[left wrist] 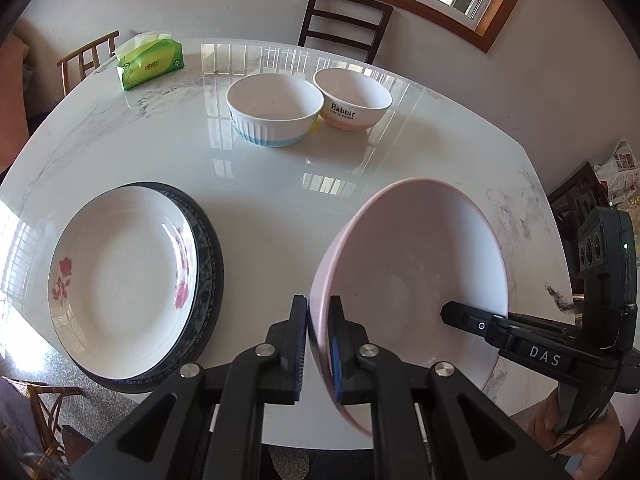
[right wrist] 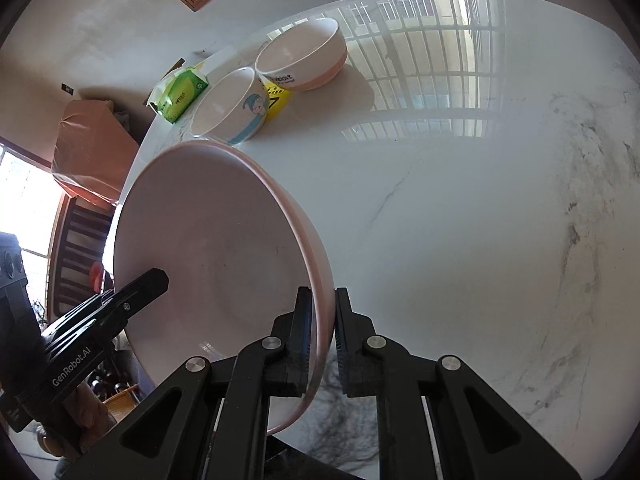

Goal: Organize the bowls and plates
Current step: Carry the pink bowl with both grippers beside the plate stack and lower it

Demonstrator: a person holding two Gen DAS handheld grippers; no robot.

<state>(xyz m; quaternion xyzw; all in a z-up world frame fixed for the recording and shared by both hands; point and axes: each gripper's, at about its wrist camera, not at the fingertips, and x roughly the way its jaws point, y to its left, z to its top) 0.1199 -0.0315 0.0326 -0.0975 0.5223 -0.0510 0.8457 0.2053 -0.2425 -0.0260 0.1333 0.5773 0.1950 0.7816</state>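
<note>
Trouble could come if one tool lets go: the big pink bowl (left wrist: 408, 280) is up off the desk (left wrist: 260, 184), tipped, and could fall and break. The left tool (left wrist: 318, 344) pinches one side of its rim; the right tool (right wrist: 323, 332) pinches the other. I count three bowls: one pink, two small ones (left wrist: 275, 108) (left wrist: 352, 98) far back. Two plates (left wrist: 124, 276) sit stacked at the left

The marble table (left wrist: 280, 184) bears two bowls (left wrist: 275, 108), stacked plates (left wrist: 132, 280) and a tissue pack (left wrist: 150, 62).
</note>
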